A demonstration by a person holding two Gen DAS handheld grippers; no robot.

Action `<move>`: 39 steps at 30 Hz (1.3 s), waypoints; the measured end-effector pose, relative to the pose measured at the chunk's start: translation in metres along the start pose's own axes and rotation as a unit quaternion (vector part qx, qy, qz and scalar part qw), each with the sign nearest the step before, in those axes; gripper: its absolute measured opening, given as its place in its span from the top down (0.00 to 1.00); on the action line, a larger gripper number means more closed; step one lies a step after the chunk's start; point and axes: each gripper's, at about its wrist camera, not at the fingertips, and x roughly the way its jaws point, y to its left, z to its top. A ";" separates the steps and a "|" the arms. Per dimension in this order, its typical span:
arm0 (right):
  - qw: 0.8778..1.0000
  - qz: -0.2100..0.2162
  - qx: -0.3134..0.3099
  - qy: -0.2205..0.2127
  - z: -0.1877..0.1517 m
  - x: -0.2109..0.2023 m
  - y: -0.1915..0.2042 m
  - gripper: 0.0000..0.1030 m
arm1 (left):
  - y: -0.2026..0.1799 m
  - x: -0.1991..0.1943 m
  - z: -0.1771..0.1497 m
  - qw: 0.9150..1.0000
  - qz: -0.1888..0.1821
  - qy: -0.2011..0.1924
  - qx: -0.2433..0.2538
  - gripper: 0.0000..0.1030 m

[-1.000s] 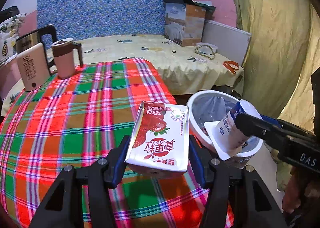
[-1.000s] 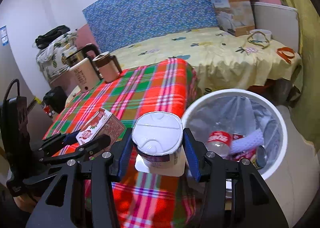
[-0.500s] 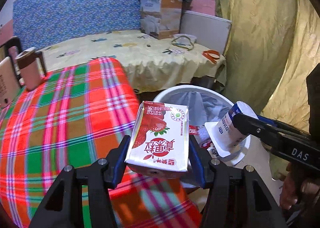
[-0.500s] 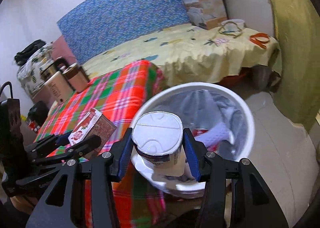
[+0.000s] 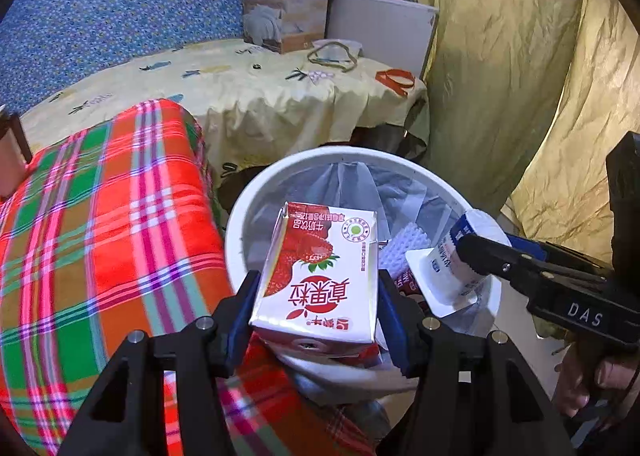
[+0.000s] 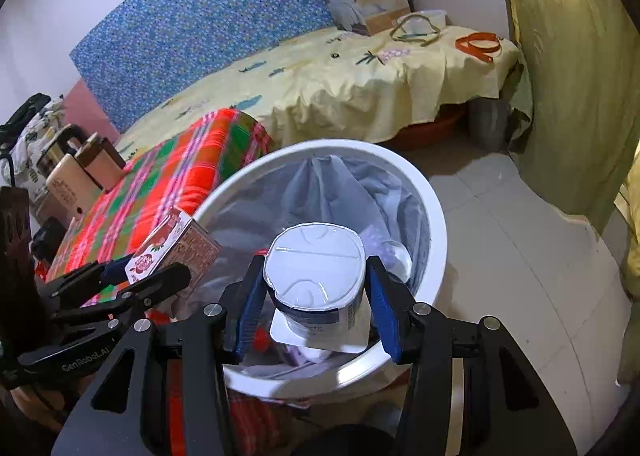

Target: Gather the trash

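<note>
My left tongs (image 5: 316, 308) are clenched on the strawberry milk carton (image 5: 320, 272), which hangs over the bin's near rim (image 5: 240, 216); released here, it could clip that rim and fall outside. My right tongs (image 6: 316, 296) grasp the yogurt cup (image 6: 316, 276) above the liner, clear to fall in.

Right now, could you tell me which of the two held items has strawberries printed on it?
The carton in the left gripper; the cup in the right gripper is plain white with a blue band.

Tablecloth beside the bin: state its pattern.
The tablecloth is a red, green and orange plaid with pink stripes, clearest in the left wrist view.
</note>
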 end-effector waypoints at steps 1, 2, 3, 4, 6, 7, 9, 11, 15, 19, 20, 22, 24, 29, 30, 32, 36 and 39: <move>1.000 -0.001 -0.001 0.004 0.000 0.003 -0.001 0.50 | -0.001 0.003 0.001 1.000 -0.002 0.003 0.002 0.44; 1.000 -0.003 -0.001 0.008 0.000 0.006 -0.003 0.50 | -0.002 0.007 0.002 1.000 -0.004 0.005 0.002 0.44; 1.000 -0.003 -0.001 0.011 0.001 0.008 -0.005 0.50 | -0.003 0.010 0.003 1.000 -0.007 0.007 0.003 0.43; 1.000 -0.004 -0.002 0.015 0.001 0.010 -0.006 0.49 | -0.003 0.012 0.004 1.000 -0.010 0.009 0.003 0.43; 1.000 -0.006 0.000 0.019 0.002 0.013 -0.010 0.49 | -0.004 0.018 0.006 1.000 -0.017 0.014 0.002 0.43; 1.000 -0.005 -0.002 0.019 0.003 0.013 -0.011 0.49 | -0.004 0.020 0.007 1.000 -0.020 0.016 0.003 0.43; 1.000 -0.007 -0.004 0.019 0.003 0.013 -0.012 0.49 | -0.005 0.024 0.009 1.000 -0.025 0.015 0.002 0.43; 1.000 -0.008 -0.005 0.015 0.003 0.009 -0.013 0.48 | -0.004 0.024 0.010 1.000 -0.027 0.011 0.002 0.43; 1.000 -0.003 -0.006 0.000 0.002 0.002 -0.012 0.39 | -0.005 0.020 0.010 1.000 -0.028 0.004 0.004 0.42; 1.000 -0.010 -0.011 -0.003 0.001 -0.004 -0.008 0.39 | -0.005 0.011 0.009 1.000 -0.024 -0.003 0.004 0.42; 1.000 -0.011 -0.012 -0.005 0.000 -0.007 -0.006 0.39 | -0.005 0.008 0.008 1.000 -0.024 -0.006 0.004 0.42; 1.000 -0.012 -0.014 -0.008 -0.001 -0.014 -0.002 0.39 | -0.005 0.000 0.006 1.000 -0.024 -0.012 0.003 0.42; 1.000 -0.015 -0.018 -0.012 -0.002 -0.019 0.002 0.39 | -0.005 -0.008 0.003 1.000 -0.023 -0.016 0.001 0.42; 0.999 -0.014 -0.031 -0.026 -0.009 -0.037 0.018 0.39 | -0.003 -0.032 -0.009 0.999 -0.017 -0.029 -0.003 0.42; 0.999 -0.014 -0.033 -0.028 -0.009 -0.039 0.020 0.39 | -0.003 -0.038 -0.011 0.999 -0.017 -0.034 -0.004 0.42; 0.998 -0.012 -0.040 -0.036 -0.013 -0.048 0.027 0.39 | -0.002 -0.048 -0.016 0.999 -0.012 -0.041 -0.006 0.42; 0.997 -0.007 -0.051 -0.049 -0.019 -0.061 0.039 0.39 | 0.001 -0.071 -0.026 0.998 -0.001 -0.057 -0.009 0.42; 0.997 -0.001 -0.062 -0.055 -0.025 -0.068 0.048 0.39 | 0.002 -0.086 -0.034 0.998 0.008 -0.069 -0.010 0.42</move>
